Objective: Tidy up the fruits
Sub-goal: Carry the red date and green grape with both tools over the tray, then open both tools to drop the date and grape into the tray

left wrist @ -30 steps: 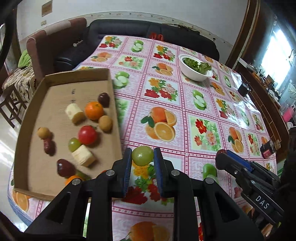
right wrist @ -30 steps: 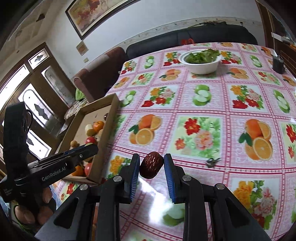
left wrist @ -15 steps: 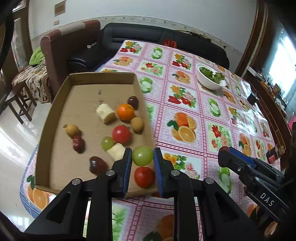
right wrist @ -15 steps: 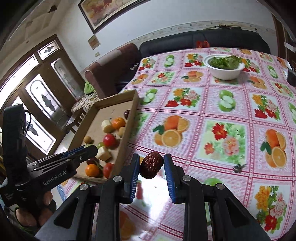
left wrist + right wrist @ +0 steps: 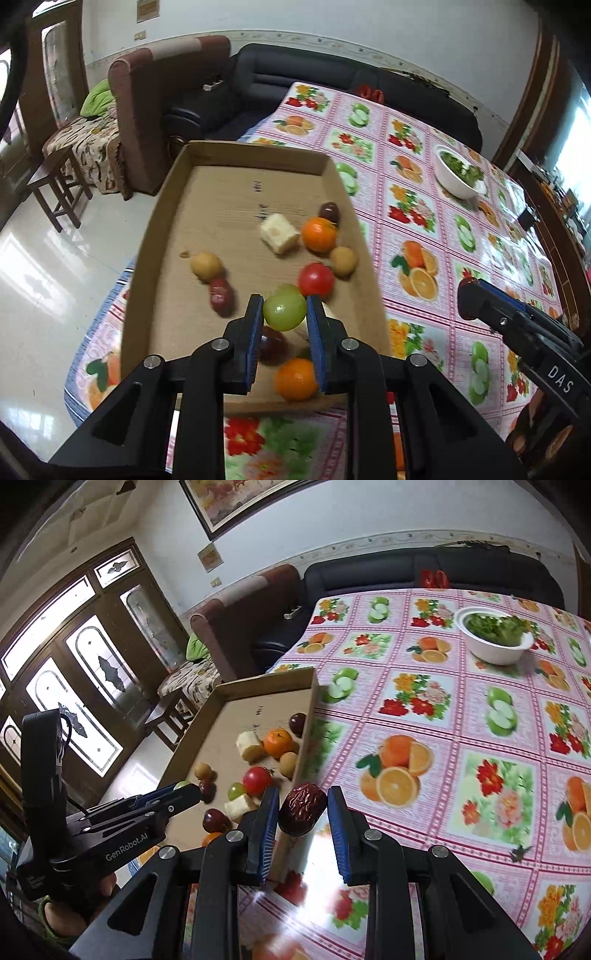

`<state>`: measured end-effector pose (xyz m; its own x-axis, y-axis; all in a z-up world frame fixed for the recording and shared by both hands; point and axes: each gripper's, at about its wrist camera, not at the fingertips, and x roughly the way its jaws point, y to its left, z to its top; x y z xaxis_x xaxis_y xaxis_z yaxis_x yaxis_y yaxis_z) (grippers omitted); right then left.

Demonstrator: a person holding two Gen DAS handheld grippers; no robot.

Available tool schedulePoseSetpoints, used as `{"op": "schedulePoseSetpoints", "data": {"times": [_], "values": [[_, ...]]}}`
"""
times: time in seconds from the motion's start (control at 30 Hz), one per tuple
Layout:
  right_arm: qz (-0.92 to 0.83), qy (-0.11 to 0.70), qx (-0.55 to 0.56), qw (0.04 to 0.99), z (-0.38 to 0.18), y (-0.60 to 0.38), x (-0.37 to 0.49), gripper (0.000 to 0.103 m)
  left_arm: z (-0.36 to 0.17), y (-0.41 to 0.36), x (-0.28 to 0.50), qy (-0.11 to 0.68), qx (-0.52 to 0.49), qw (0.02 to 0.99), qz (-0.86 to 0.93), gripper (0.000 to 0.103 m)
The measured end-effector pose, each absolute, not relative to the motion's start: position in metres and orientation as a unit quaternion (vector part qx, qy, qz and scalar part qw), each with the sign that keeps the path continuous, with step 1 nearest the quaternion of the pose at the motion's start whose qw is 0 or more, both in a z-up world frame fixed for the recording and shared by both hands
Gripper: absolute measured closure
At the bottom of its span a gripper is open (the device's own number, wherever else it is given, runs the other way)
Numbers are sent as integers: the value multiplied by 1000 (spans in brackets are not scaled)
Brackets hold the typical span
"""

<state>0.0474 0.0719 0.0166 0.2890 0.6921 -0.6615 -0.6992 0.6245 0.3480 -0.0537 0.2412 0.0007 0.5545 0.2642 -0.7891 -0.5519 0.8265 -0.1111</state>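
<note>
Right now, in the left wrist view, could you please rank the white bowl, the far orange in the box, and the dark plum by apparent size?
1. white bowl, although farthest from the camera
2. orange
3. dark plum

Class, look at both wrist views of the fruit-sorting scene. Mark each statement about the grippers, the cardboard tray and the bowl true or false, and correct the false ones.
1. The left gripper holds a green grape. True.
2. The right gripper is empty. False: it is shut on a wrinkled red date.
3. The cardboard tray already holds oranges, a red tomato and other fruit. True.
4. The white bowl holds oranges. False: it holds green leaves.
5. The white bowl sits inside the tray. False: it stands apart on the fruit-print tablecloth.
</note>
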Motion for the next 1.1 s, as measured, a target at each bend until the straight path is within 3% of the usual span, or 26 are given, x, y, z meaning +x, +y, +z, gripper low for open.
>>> {"op": "schedulePoseSetpoints", "data": {"times": [0.6,1.1], "values": [[462,413,-37,784,16,201,99,76,-11,330,-16,421,-175,836,307,82],[448,447,-74,771,-25,264,146,76,-41,347,27,461,-179,811,312,82]]}}
